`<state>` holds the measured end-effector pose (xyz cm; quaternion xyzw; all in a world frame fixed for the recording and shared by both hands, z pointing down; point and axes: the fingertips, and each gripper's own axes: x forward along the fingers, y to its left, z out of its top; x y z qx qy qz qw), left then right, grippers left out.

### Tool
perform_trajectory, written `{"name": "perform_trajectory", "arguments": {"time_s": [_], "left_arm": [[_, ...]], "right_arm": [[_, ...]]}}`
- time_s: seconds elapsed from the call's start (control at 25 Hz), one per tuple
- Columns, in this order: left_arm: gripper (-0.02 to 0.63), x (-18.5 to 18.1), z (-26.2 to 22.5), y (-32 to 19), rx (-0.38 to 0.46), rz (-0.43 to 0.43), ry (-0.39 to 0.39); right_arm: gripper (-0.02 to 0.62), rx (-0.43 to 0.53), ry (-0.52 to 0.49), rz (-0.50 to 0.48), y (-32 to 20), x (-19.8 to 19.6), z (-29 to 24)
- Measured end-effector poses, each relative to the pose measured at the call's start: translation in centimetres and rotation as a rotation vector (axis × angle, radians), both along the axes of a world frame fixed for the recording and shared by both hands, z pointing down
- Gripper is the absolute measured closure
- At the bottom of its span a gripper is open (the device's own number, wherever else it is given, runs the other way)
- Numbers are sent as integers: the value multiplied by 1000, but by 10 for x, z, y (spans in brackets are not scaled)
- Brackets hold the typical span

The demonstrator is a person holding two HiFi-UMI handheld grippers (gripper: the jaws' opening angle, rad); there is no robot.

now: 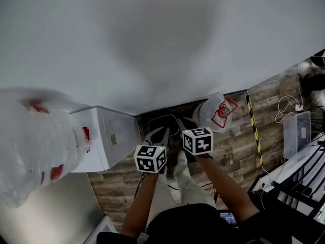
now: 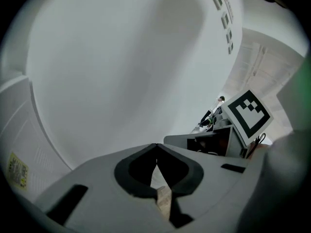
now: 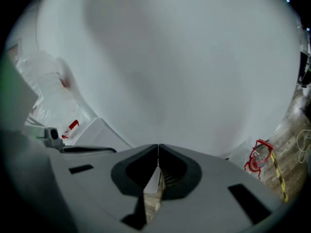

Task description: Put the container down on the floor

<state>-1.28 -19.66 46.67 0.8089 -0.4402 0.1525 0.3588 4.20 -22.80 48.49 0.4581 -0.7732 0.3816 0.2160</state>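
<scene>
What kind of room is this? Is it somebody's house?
Probably a workroom or lab, not a home, though I can't be sure. The wood-plank floor has yellow-and-black warning tape stuck on it, loose cables lie about, and a plastic bag sits by a bare white wall.

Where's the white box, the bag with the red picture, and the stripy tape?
white box (image 1: 124,133): head view, its side face.
bag (image 1: 219,112): head view, its red picture.
stripy tape (image 1: 254,131): head view, mid-strip.
</scene>
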Motion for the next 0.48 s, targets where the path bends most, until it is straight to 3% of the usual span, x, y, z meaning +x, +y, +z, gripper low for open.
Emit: {"name": "perform_trajectory", "arguments": {"time_s": [0.32,0.48], "left_arm": [[589,0,-68,-16,88,-13,10],[589,2,-102,-19,157,21,-44]], "right_arm": [[563,107,-18,-20,-16,1,-74],[563,184,-59,-11,-22,-2,-118]]}}
